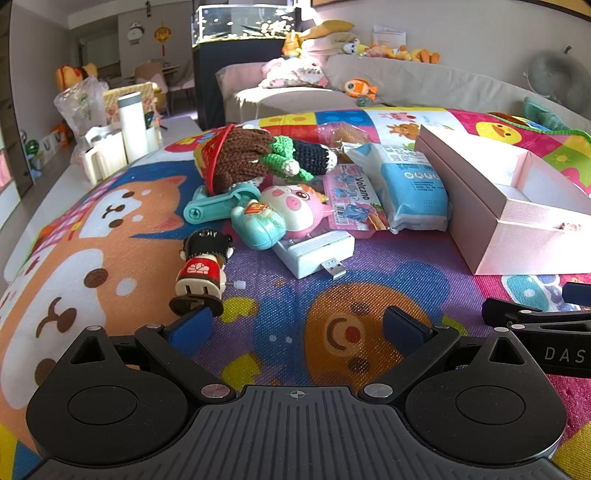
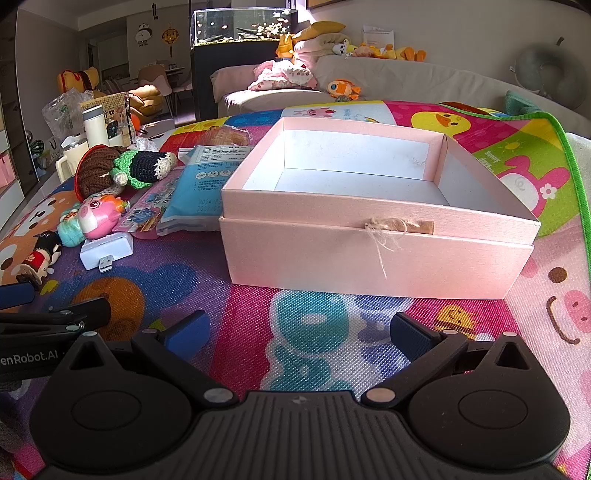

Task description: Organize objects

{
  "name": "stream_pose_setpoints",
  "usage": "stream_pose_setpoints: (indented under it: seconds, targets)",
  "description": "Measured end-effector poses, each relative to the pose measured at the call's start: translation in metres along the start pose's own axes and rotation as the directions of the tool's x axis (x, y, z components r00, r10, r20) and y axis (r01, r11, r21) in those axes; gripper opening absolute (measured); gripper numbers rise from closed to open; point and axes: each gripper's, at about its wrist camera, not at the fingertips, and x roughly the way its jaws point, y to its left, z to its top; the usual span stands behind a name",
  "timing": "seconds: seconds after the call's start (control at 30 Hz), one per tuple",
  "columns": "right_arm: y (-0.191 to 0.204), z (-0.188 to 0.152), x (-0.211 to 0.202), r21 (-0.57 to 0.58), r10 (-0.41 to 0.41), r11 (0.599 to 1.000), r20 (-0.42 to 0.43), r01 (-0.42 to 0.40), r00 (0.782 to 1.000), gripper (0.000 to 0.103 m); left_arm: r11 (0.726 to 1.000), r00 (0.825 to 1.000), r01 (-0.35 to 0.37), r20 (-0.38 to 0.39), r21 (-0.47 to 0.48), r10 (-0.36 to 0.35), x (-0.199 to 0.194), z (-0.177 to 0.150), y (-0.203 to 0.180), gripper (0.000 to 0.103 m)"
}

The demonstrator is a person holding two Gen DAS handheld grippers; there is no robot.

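Observation:
My left gripper (image 1: 298,328) is open just above the colourful mat, with nothing between its blue pads. A small wind-up doll (image 1: 203,269) stands right beside its left pad. Beyond lie a white USB device (image 1: 314,253), a pink pig toy (image 1: 291,206), a teal toy (image 1: 258,225), a crochet doll (image 1: 258,158), a pink packet (image 1: 354,199) and a blue tissue pack (image 1: 410,184). My right gripper (image 2: 299,332) is open and empty, a short way before the pink box (image 2: 332,254), whose inside is bare. The pile (image 2: 110,214) lies left of the box.
The play mat (image 1: 280,295) covers the table. White bottles and cups (image 1: 129,125) stand off its far left edge. A sofa with plush toys (image 2: 406,81) and a fish tank (image 2: 240,26) are behind. Each gripper shows at the other view's edge (image 1: 535,317).

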Motion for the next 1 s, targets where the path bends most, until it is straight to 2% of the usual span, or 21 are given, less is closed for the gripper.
stream_pose_setpoints:
  seconds: [1.0]
  targets:
    - [0.0009, -0.0019, 0.0, 0.001, 0.001, 1.0, 0.0, -0.001, 1.0, 0.103, 1.0, 1.0, 0.005, -0.001, 0.01, -0.005, 0.0084, 0.0036, -0.0066, 0.101]
